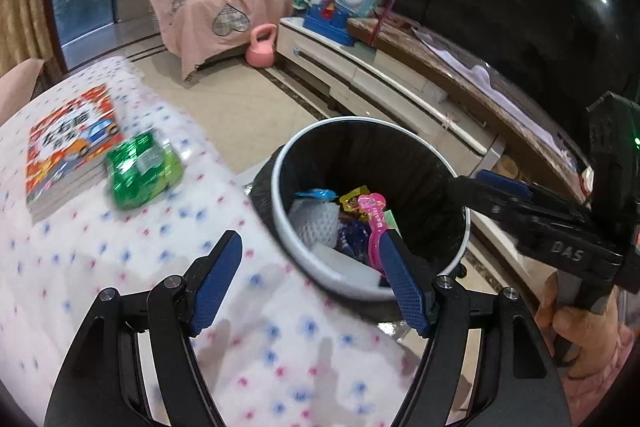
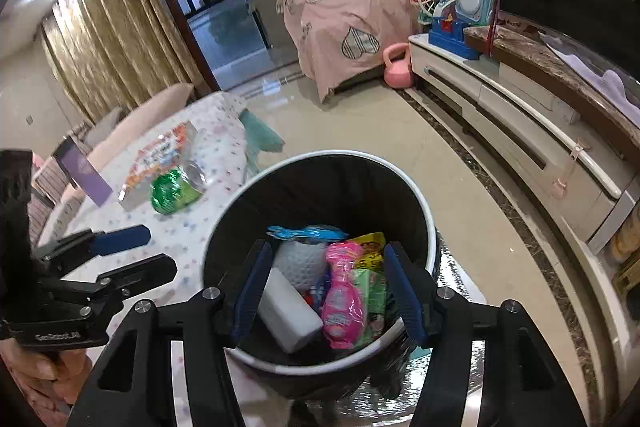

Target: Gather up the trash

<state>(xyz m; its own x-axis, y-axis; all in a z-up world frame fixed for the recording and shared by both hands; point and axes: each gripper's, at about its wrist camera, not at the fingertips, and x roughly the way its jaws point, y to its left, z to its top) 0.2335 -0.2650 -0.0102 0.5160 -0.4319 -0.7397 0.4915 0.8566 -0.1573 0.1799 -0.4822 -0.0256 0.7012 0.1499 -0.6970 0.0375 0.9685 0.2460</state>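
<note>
A white-rimmed bin [image 1: 280,227] with a black liner stands beside the cloth-covered table; it also shows in the right wrist view [image 2: 424,211]. Inside lie a pink wrapper [image 2: 344,295], a white block [image 2: 288,315], a white foam net [image 2: 304,263] and other wrappers. A green crumpled packet [image 1: 142,169] lies on the table by a book [image 1: 68,151]; the packet also shows in the right wrist view [image 2: 174,189]. My left gripper [image 1: 310,285] is open and empty over the table edge next to the bin. My right gripper [image 2: 326,287] is open and empty above the bin.
The table [image 1: 120,267] has a white dotted cloth. A low TV cabinet [image 2: 520,139] with toys runs along the right. A pink kettlebell [image 2: 398,67] sits on the floor near a pink-covered piece of furniture [image 2: 352,15]. A purple card [image 2: 82,171] stands on the table.
</note>
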